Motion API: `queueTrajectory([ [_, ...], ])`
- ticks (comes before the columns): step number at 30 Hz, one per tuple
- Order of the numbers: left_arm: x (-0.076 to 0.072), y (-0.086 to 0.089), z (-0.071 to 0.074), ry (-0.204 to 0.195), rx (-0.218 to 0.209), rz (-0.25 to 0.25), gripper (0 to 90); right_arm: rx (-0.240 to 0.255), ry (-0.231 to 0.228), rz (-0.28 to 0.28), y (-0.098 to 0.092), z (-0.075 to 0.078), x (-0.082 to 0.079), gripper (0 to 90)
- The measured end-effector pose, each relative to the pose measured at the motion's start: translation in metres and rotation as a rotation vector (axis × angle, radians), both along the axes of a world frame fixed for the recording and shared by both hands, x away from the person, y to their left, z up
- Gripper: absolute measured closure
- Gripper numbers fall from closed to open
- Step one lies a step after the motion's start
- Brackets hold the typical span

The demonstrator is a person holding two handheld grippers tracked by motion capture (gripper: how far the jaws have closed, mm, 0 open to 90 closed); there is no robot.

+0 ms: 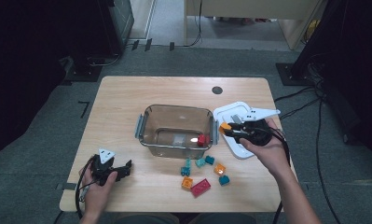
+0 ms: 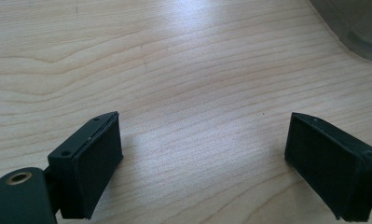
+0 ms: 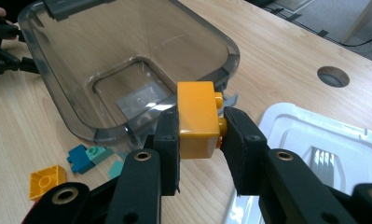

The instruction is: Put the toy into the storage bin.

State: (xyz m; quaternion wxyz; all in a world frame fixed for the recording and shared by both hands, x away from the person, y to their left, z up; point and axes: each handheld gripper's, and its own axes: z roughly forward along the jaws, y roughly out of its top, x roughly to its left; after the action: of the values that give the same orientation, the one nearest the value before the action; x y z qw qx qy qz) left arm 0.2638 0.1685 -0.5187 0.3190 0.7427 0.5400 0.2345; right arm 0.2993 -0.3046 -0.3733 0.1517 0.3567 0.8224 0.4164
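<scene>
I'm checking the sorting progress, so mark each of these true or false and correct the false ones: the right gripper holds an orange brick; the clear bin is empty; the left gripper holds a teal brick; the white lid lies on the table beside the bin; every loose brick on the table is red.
1. The right gripper holds an orange brick. True.
2. The clear bin is empty. False: a red brick lies inside it.
3. The left gripper holds a teal brick. False: it is open over bare table.
4. The white lid lies beside the bin. True.
5. Every loose brick is red. False: teal bricks and orange ones lie there too.
</scene>
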Motion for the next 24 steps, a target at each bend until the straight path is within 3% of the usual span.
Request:
queueTrajectory([
  [13, 0.000, 0.000, 0.000, 0.001, 0.000, 0.000, 10.6, -0.007, -0.013, 0.040, 0.022, 0.011, 0.010, 68.9],
  [24, 0.000, 0.000, 0.000, 0.000, 0.000, 0.000, 10.6, -0.025, 0.000, 0.084, 0.048, 0.008, 0.021, 68.9],
])
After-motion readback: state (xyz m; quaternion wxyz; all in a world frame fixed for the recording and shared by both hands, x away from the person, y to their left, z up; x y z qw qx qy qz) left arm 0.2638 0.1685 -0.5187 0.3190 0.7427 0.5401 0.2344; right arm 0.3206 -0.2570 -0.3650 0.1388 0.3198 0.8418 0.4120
